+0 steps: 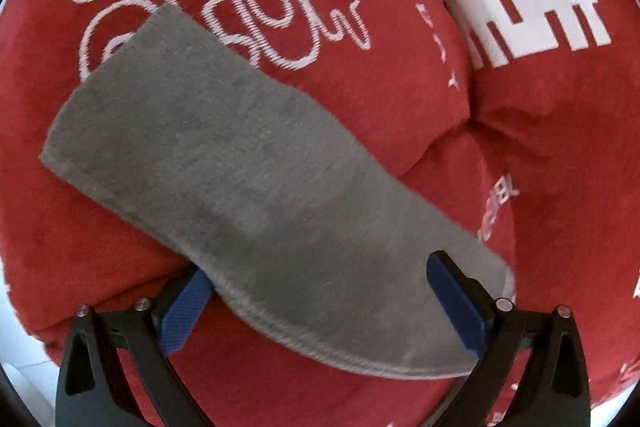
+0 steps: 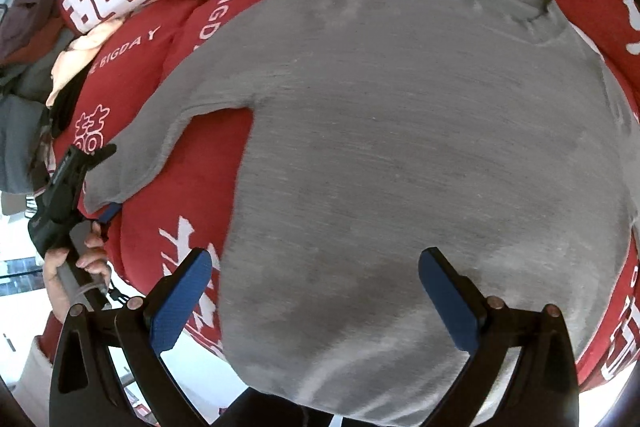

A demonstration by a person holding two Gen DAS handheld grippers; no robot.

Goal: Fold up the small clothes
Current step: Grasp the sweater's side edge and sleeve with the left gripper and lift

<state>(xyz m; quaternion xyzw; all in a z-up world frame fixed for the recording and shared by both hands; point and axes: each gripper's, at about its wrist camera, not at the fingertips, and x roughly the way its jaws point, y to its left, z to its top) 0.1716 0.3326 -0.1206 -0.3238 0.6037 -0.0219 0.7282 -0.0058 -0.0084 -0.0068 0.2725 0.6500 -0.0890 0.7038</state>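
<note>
A grey sweater lies flat on red bedding, neck at the far right and hem toward the camera. My right gripper is open over the hem, left finger off the sweater's side edge, right finger above the body. One sleeve stretches left to my left gripper, which a hand holds. In the left wrist view that sleeve runs away diagonally and its cuff end lies between the fingers of my open left gripper. The cloth covers the left fingertip; the right finger rests on top.
The red bedding is puffy, with white printed characters and a deep seam between two sections. A peach cloth and dark garments lie at the far left. White floor shows past the bed's near edge.
</note>
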